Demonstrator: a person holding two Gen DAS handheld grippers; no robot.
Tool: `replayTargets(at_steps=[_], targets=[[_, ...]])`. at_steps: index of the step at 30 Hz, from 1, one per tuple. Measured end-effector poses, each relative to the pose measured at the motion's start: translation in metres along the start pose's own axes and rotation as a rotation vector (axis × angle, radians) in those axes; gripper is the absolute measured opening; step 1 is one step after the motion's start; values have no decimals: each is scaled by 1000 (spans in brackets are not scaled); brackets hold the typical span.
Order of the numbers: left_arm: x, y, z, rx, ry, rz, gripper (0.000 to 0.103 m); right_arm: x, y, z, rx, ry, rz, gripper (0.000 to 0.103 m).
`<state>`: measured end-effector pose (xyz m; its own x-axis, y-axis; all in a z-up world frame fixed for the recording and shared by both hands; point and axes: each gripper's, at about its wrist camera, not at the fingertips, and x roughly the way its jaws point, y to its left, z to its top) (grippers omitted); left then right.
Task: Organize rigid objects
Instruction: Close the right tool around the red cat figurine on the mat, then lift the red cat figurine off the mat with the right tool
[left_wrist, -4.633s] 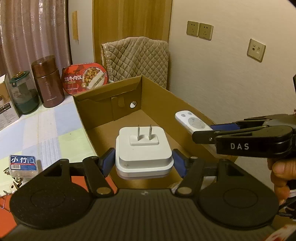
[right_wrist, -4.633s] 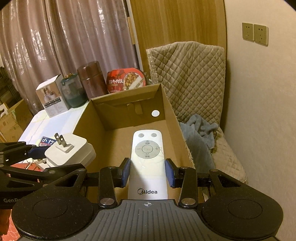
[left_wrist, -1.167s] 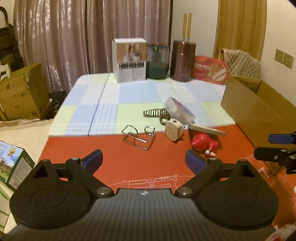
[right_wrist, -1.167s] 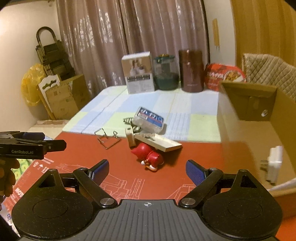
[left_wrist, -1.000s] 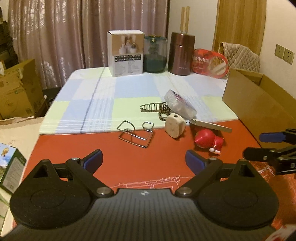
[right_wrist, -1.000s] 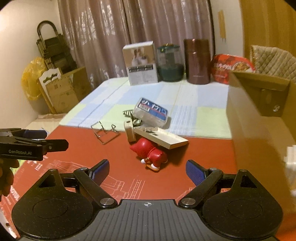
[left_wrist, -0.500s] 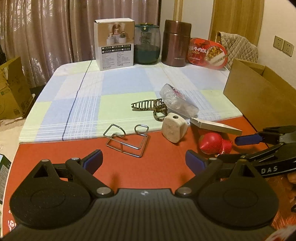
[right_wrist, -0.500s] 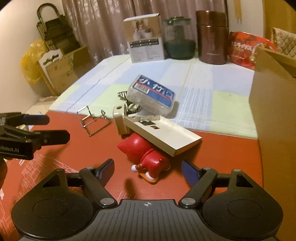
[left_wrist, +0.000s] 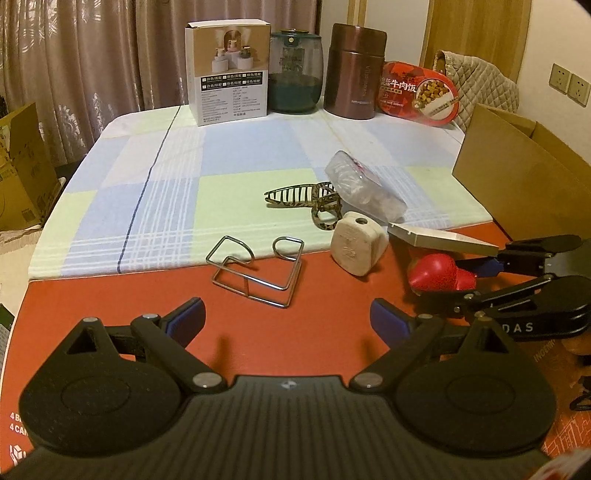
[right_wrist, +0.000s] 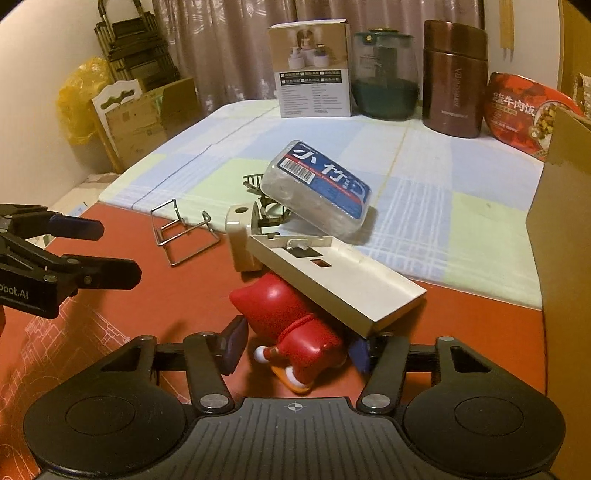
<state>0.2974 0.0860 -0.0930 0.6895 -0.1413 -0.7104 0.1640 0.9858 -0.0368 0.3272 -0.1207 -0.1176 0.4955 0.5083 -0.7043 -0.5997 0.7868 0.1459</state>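
Observation:
A red toy figure (right_wrist: 291, 317) lies on the red mat, partly under a tilted beige plastic slab (right_wrist: 332, 273). My right gripper (right_wrist: 297, 350) straddles the toy and its jaws are closing; a sliver of mat still shows beside the left pad. The left wrist view shows the same right gripper (left_wrist: 454, 280) around the red toy figure (left_wrist: 436, 275). My left gripper (left_wrist: 288, 321) hangs open and empty just short of a wire stand (left_wrist: 255, 269). Behind lie a beige plug adapter (left_wrist: 356, 247), a hair claw clip (left_wrist: 306, 197) and a clear box with a blue label (right_wrist: 321, 184).
An open cardboard box (left_wrist: 524, 177) stands at the right edge of the table. Along the back stand a white carton (left_wrist: 229, 70), a green jar (left_wrist: 295, 74), a brown flask (left_wrist: 354, 74) and a red food bowl (left_wrist: 421, 94). A checked cloth (left_wrist: 147, 177) covers the far half.
Both grippers have come forward and lower toward the pile. The right jaws have narrowed from wide open to close around the red toy. The left jaws stay wide.

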Motion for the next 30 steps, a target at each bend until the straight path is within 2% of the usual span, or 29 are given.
replayTargets(at_steps=[2,17,26,30], targets=[[0,-1,0,6,1,-3,94,0,0,0,4,2,1,47],[2,-2,-2,24,6,-4,94,-14,23,-6,47,31,24,47],[3,0,-4,18,7,2,94,-37,30,-2,53,-27,12,46],[7,0,-4,22,12,0,94,-36,25,-4,60,11,4,46]])
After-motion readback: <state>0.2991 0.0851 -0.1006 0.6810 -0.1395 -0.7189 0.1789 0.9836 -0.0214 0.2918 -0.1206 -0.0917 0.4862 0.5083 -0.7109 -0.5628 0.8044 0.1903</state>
